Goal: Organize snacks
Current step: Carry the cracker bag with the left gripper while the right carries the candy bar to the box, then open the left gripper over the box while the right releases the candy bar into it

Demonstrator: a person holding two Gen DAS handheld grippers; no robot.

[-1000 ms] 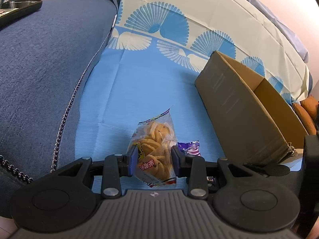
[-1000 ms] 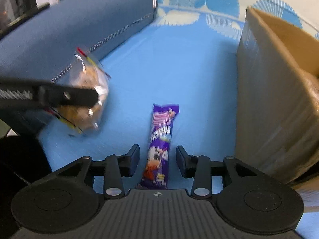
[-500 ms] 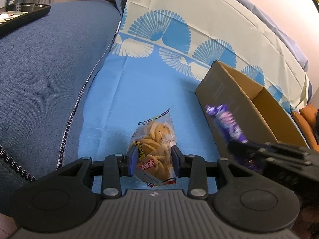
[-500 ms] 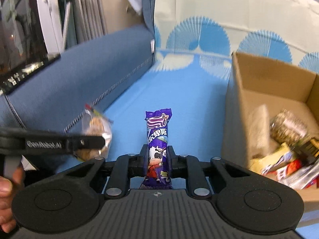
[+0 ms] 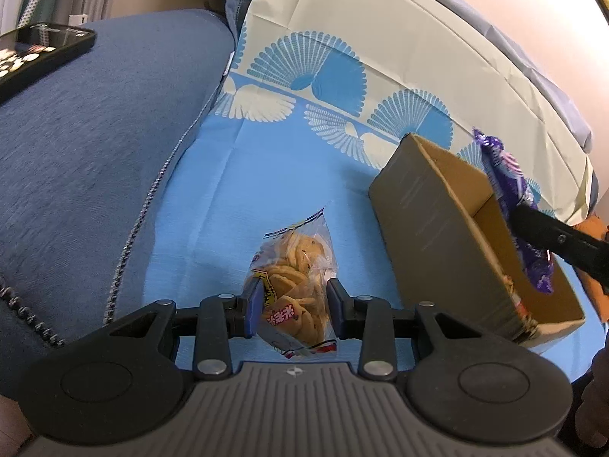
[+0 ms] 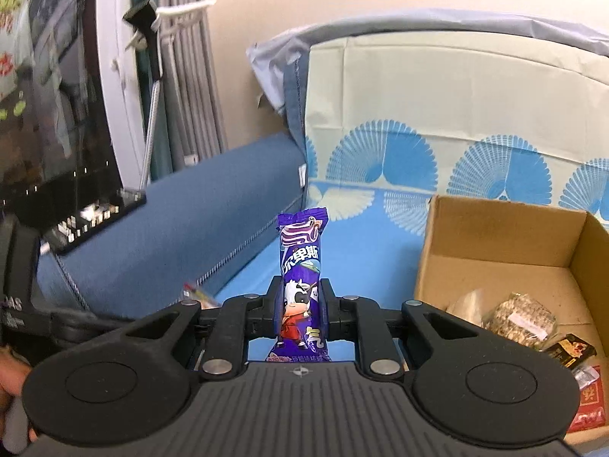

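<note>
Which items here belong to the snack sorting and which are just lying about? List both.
Belong to the job:
- purple snack bar, clamped in the right tongs
- clear cookie packet, gripped by the left tongs
- cardboard box, already holding several packets

Just lying about:
- phone on the blue sofa arm
- patterned cover

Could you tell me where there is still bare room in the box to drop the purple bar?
The cardboard box shows bare floor along its far wall and far-left corner. Its near right side is crowded: a pale packet, an oat bar, a dark wrapper and a red packet lie there.
</note>
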